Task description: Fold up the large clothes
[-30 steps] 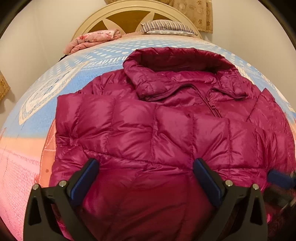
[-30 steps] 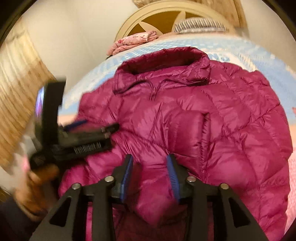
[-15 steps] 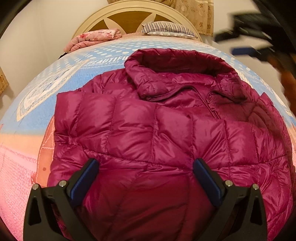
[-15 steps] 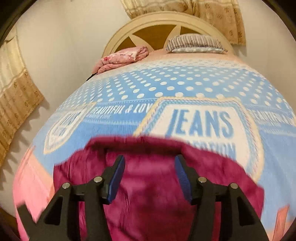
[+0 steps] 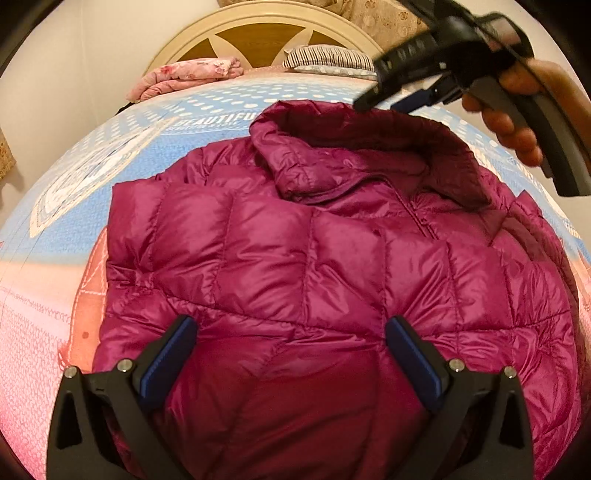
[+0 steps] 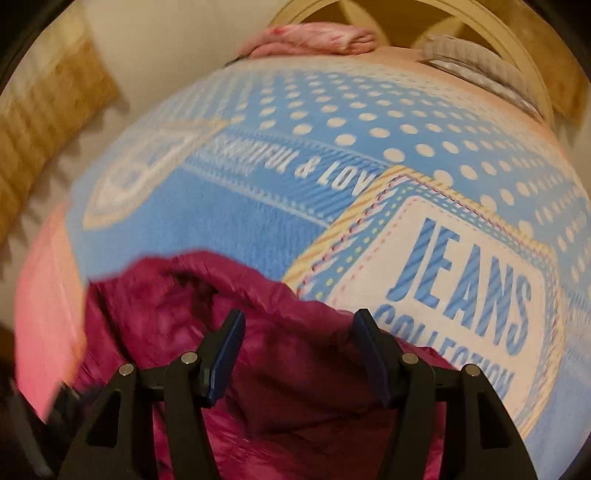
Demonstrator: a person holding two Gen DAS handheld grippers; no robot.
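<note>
Jacket: your magenta puffer jacket [image 5: 314,266] is lying spread on the bed, front up, with a sleeve folded across its chest and the collar [image 5: 354,147] pointing toward the headboard.
Left gripper: your left gripper [image 5: 290,354] is hovering over the jacket's lower half; its fingers [image 5: 170,354] are standing wide apart and gripping nothing.
Right gripper: your right gripper [image 6: 297,350] is hanging over the collar end, and the left view is showing it raised above the collar in your hand [image 5: 517,110]. Its fingers [image 6: 369,354] are parted with nothing between them; whether they are touching the fabric is hard to say, since that view is blurred.
Bedspread: the blue and pink cover [image 6: 258,206] is lying under the jacket, its "JEANS" patch [image 6: 461,273] sitting just beyond the collar.
Head of bed: a folded pink blanket [image 5: 184,75] and a striped pillow [image 5: 328,59] are resting against the cream headboard [image 5: 258,22].
</note>
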